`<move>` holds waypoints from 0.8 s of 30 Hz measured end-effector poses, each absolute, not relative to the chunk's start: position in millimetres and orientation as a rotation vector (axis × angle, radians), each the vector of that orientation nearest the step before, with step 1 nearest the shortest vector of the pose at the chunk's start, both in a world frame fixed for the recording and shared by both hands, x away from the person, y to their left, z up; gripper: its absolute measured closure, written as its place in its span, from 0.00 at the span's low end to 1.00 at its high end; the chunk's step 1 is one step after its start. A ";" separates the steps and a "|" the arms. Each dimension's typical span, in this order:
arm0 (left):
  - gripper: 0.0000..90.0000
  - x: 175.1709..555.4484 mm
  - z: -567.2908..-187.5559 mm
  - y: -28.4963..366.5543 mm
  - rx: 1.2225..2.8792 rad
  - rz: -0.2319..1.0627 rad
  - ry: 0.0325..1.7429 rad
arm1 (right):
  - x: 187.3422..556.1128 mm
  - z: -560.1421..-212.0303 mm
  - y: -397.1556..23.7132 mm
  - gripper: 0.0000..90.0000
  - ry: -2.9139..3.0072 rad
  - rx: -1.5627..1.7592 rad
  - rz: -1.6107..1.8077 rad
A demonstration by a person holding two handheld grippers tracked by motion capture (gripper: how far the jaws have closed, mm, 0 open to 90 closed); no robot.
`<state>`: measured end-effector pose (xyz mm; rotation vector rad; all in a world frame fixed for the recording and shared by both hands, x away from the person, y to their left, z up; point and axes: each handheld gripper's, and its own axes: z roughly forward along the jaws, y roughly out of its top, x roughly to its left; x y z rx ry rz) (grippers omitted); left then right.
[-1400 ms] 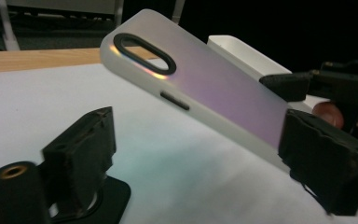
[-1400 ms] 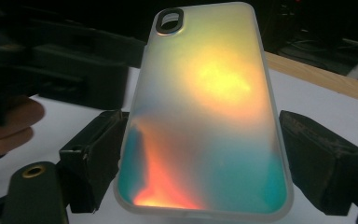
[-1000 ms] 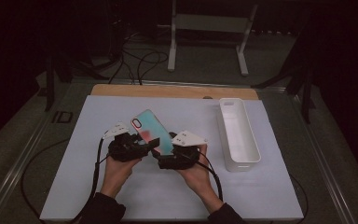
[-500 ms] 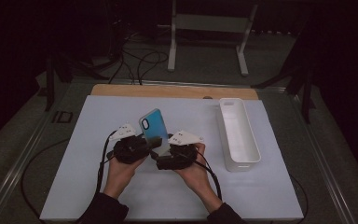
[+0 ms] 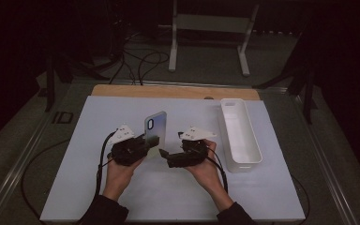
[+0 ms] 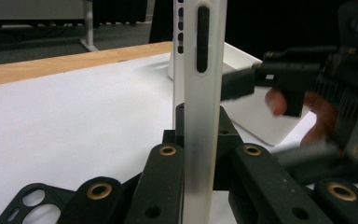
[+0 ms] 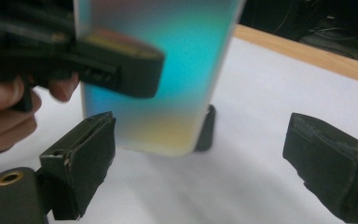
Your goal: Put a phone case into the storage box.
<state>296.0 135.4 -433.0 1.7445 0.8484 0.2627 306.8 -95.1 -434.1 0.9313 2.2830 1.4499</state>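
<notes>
Holding: left tool [image 5: 143,147] is clamped on the lower end of the phone case [image 5: 155,132], jaws just closed onto its faces
Phone case: upright above the white bench [image 5: 98,187], between both tools; a second ago it lay tilted across them
Right tool [image 7: 200,163]: jaws wide apart, just opened, nothing pressed between them; case hangs just ahead
White tray [image 5: 240,136]: right side of the bench, unmoved

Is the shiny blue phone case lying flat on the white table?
No, the blue phone case stands upright, clamped at its lower edge by the left gripper.
</notes>
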 end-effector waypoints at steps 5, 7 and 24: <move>0.96 295.0 -434.2 133.8 1.751 0.276 0.846 | 312.2 -426.0 -105.1 0.10 2.263 0.949 1.484; 0.96 294.8 -434.5 133.1 1.753 0.282 0.848 | 314.5 -423.0 -107.7 0.10 2.256 0.964 1.490; 0.96 289.3 -440.8 123.8 1.771 0.323 0.832 | 322.7 -394.4 -96.1 0.10 2.233 0.981 1.638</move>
